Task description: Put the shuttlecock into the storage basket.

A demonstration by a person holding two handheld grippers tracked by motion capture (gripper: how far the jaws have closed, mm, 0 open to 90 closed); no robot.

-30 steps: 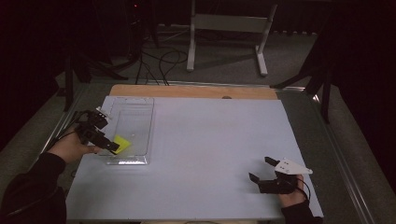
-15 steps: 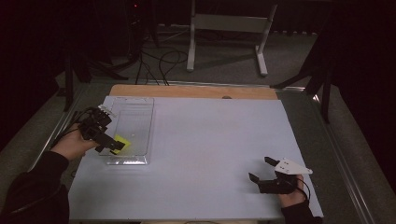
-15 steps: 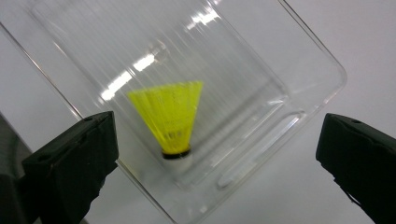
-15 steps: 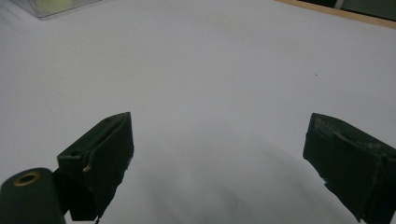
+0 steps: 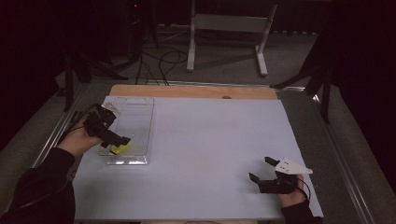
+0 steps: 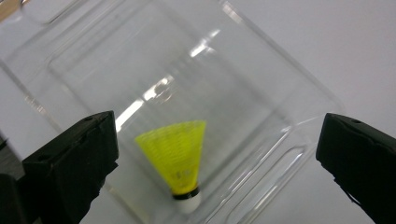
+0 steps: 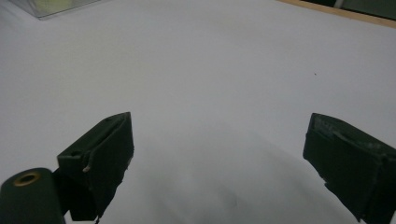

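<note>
From above, two grippers work one white table (image 5: pixel 201 140): the left gripper (image 5: pixel 122 140) hangs over one clear tray (image 5: pixel 140 116) holding one yellow shuttlecock (image 5: pixel 118 149) — its shape hard to make out here. The right gripper (image 5: pixel 261 170) rests near the table's right edge, jaws apart.

In the left gripper view, the jaws have just been opening and stand wide, the shuttlecock (image 6: pixel 180 156) lying loose in the tray (image 6: pixel 261 93) between them.

In the right gripper view, spread jaws frame bare table (image 7: pixel 210 70) — the tray's corner (image 7: pixel 46 8) is cut off at top.

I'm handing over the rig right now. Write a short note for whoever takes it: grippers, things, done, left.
Left gripper: jaws have just opened wide, over the clear plastic tray, nothing between the pads.
Right gripper: open and idle on the white table sheet.
Yellow shuttlecock with white cork tip: lying in the tray's near end.
Done: shuttlecock released in the tray.
Left: probably draw the left gripper clear.
</note>
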